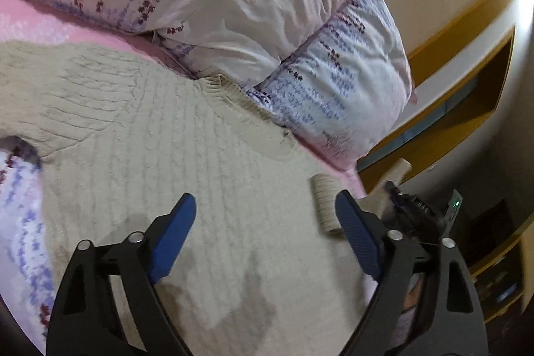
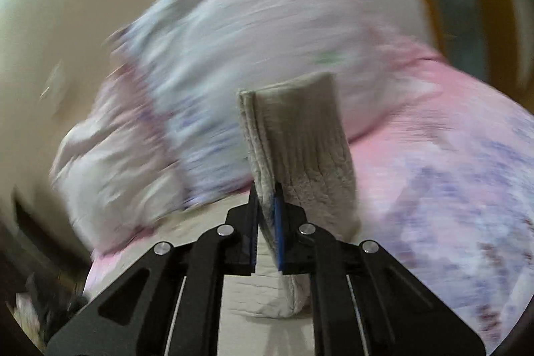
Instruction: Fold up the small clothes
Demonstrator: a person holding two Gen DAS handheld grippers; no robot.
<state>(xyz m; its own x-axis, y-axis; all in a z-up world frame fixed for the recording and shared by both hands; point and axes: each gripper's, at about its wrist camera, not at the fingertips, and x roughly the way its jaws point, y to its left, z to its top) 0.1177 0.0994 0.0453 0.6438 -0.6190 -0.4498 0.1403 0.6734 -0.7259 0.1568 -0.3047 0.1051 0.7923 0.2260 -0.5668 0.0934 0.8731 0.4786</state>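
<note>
Right tongs (image 2: 267, 199) clamp the beige sweater's (image 1: 173, 155) cuff (image 2: 293, 135); left tongs (image 1: 267, 219) gape above the sweater. Next, probably carry the sleeve across.

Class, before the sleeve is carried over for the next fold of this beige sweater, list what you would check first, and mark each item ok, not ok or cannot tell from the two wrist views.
1. Right gripper shut on the sleeve cuff: ok, the cuff stands pinched between the pads.
2. Left gripper free: ok, it is open above the sweater, holding nothing.
3. Sweater body lying flat on the bed: ok in the part shown, only slight wrinkles.
4. Pillows clear of the sweater: not ok, one touches the collar edge.
5. Sleeve untwisted: cannot tell, the right view is blurred.
</note>
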